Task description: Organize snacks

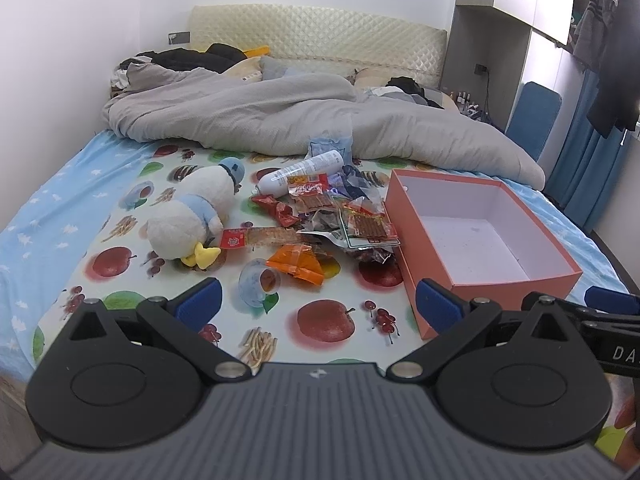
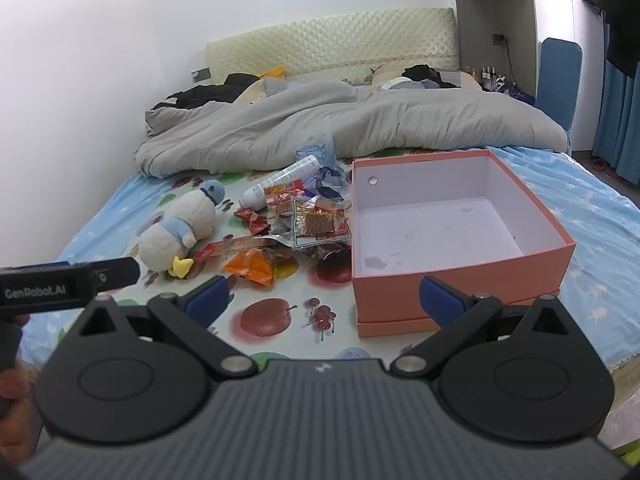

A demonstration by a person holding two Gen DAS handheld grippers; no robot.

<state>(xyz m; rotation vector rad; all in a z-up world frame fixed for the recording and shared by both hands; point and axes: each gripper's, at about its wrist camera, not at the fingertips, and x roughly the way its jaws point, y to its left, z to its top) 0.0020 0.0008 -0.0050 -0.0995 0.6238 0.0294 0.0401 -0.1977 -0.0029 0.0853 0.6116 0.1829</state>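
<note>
A pile of snack packets (image 1: 320, 216) lies on the fruit-print bed sheet, and shows in the right wrist view too (image 2: 296, 228). It includes a white tube (image 1: 300, 172), an orange packet (image 1: 298, 264), a long red strip packet (image 1: 260, 237) and a clear jelly cup (image 1: 256, 284). An empty pink box (image 1: 484, 236) stands open to the right of the pile (image 2: 452, 236). My left gripper (image 1: 318, 306) is open and empty, near the bed's front edge, short of the pile. My right gripper (image 2: 324, 300) is open and empty, in front of the box's near left corner.
A white duck plush (image 1: 196, 216) lies left of the snacks (image 2: 180, 228). A grey duvet (image 1: 304, 120) is bunched across the far half of the bed. Pillows and dark clothes lie by the headboard. A blue chair (image 1: 532, 108) and hanging clothes stand at the right.
</note>
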